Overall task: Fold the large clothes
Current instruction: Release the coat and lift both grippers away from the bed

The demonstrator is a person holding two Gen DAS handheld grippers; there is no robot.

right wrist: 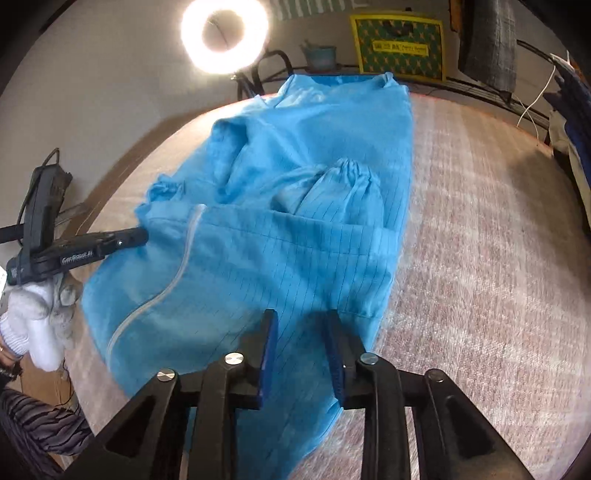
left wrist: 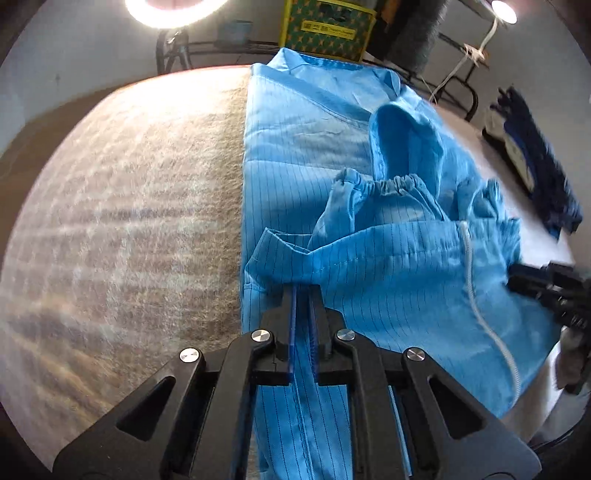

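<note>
On fuzzy beige table (left wrist: pixel 129 221), blue pinstriped garment (left wrist: pixel 306 140), elastic cuff (left wrist: pixel 384 183)

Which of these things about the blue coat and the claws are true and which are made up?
1. The blue coat lies on a fuzzy table cover. True.
2. The left claw is wide open with nothing in it. False: it is pinched shut on the coat's fabric.
3. A ring light glows at the far end. True.
4. The right claw holds a red sock. False: its fingers stand apart over the blue cloth, and no sock is there.
5. A white cord runs along the folded-over part of the coat. True.
</note>
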